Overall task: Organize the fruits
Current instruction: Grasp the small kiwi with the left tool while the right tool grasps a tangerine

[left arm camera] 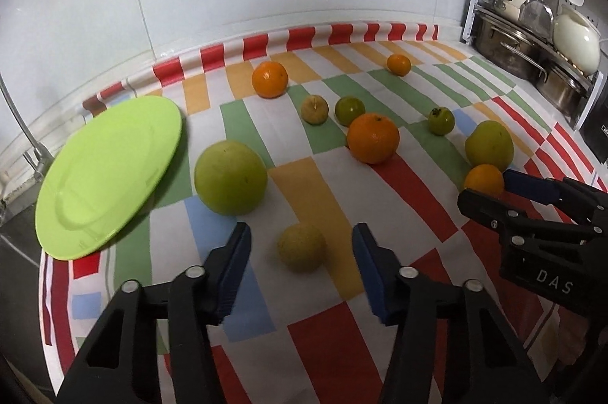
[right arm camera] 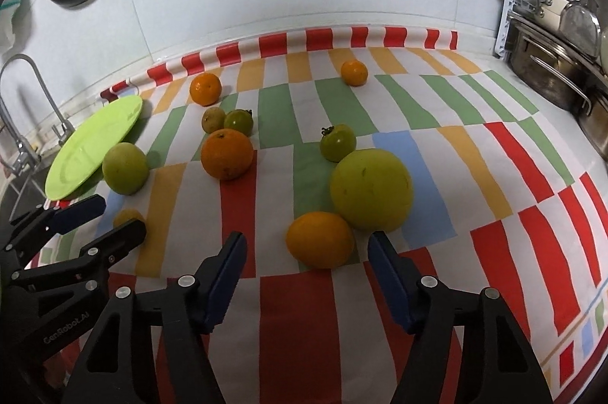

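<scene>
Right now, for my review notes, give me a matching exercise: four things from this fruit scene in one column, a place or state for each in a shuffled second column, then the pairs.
1. round lime-green plastic plate
2. left gripper
3. right gripper
4. smallest orange

A. open around a yellowish fruit
B. empty, beside the sink tap
C. alone near the striped cloth's back edge
D. open around an orange fruit

Pairs: 1-B, 2-A, 3-D, 4-C

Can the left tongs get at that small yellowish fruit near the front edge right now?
Probably yes: the small yellowish fruit lies just ahead of the open left tongs, nothing between them.
</scene>
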`<move>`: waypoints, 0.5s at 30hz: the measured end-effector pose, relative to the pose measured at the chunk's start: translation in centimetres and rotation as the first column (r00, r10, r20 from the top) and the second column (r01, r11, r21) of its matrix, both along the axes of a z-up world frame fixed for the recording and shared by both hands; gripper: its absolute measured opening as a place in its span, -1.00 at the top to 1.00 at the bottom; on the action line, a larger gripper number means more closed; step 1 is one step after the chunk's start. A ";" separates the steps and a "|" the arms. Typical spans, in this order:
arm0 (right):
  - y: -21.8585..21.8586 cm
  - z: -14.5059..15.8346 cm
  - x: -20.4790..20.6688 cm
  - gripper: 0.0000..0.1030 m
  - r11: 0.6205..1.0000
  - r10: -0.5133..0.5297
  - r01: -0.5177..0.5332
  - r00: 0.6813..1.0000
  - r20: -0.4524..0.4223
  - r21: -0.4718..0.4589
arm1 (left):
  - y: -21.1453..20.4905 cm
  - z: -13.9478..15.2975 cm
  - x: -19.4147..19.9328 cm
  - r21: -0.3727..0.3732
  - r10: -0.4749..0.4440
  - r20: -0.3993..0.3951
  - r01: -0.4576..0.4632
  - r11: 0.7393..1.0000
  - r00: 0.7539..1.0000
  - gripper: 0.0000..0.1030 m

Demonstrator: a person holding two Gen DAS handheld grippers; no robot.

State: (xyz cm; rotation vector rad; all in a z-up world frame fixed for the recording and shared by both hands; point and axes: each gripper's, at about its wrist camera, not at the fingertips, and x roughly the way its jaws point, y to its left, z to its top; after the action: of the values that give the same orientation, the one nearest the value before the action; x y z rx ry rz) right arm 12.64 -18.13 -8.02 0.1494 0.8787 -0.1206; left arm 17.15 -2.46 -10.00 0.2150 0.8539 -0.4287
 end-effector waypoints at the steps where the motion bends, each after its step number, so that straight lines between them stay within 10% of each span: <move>1: 0.0 -0.1 0.1 -0.20 1.000 0.000 0.000 1.000 -0.005 0.003 | 0.0 -0.1 0.0 -0.001 0.001 -0.006 -0.001 1.000 1.000 0.08; 15: -0.2 -0.7 0.3 0.23 1.000 -0.005 0.005 1.000 -0.019 -0.030 | 0.1 -0.7 0.6 -0.037 -0.001 -0.039 0.000 0.999 0.999 0.45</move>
State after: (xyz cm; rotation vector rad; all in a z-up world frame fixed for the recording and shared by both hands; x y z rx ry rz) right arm 12.94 -18.29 -8.74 0.1223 0.8953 -0.1404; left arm 17.79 -2.36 -10.73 0.1725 0.8838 -0.4501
